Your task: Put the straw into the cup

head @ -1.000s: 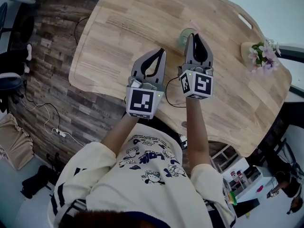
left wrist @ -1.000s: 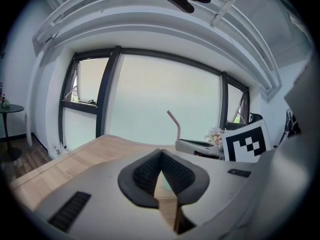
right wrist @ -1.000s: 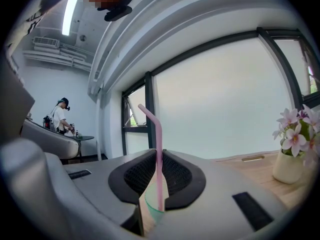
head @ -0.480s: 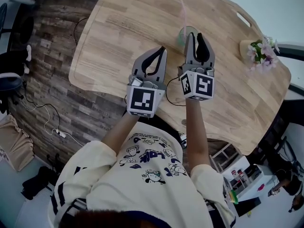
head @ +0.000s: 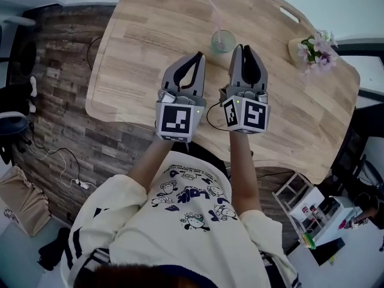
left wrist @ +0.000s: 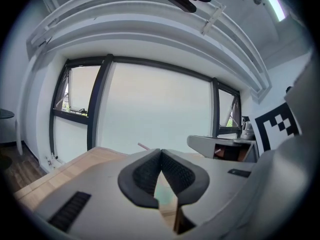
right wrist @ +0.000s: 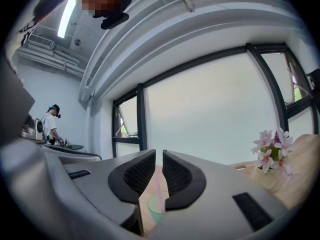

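Holding both above the table [head: 144, 41], we logged: left gripper [left wrist: 161, 152] pinched shut, empty; right gripper [right wrist: 159, 157] jaws a slit apart, empty. Straw [head: 217, 20] leaned inside the cup [head: 222, 42], just beyond the right gripper; flowers [head: 317, 45] farther right.

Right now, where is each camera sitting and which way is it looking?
Head view: on the person's head, looking steeply down at the table; both forearms, the left gripper and the right gripper show.
Left gripper view: rides the left gripper, looking along its shut jaws toward the windows.
Right gripper view: rides the right gripper, looking between its slightly parted jaws at the cup.
Shared: the cup and pink straw.
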A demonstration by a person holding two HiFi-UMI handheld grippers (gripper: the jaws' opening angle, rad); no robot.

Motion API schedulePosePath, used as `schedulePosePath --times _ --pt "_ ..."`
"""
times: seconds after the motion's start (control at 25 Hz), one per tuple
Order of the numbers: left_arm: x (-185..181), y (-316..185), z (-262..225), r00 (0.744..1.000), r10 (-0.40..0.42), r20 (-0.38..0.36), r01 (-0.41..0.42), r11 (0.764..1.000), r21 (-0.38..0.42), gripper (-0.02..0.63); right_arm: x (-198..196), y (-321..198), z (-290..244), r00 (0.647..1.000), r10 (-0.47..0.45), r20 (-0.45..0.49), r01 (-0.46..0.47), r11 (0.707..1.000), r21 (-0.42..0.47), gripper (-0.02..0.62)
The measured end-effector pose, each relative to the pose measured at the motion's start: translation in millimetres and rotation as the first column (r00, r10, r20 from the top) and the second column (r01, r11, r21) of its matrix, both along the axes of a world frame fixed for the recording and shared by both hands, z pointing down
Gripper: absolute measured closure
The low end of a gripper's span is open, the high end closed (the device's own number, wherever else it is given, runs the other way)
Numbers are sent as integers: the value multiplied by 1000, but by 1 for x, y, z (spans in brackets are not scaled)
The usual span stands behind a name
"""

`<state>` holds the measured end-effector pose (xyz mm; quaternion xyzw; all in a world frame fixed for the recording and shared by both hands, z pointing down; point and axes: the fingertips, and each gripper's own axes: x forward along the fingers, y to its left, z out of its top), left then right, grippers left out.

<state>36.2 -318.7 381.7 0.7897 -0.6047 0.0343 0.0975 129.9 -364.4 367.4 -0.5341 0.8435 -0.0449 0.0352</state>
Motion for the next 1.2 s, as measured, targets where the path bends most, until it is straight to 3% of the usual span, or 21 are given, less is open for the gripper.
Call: schedulePosePath --times 0.56,1.2 --pt "35 -2 -46 994 104 19 -105 988 111 574 59 33 -36 981 195 -1 -195 981 15 588" --pt "51 -6 -66 993 112 18 -114 982 150 575 76 48 -59 965 260 24 -261 964 47 591"
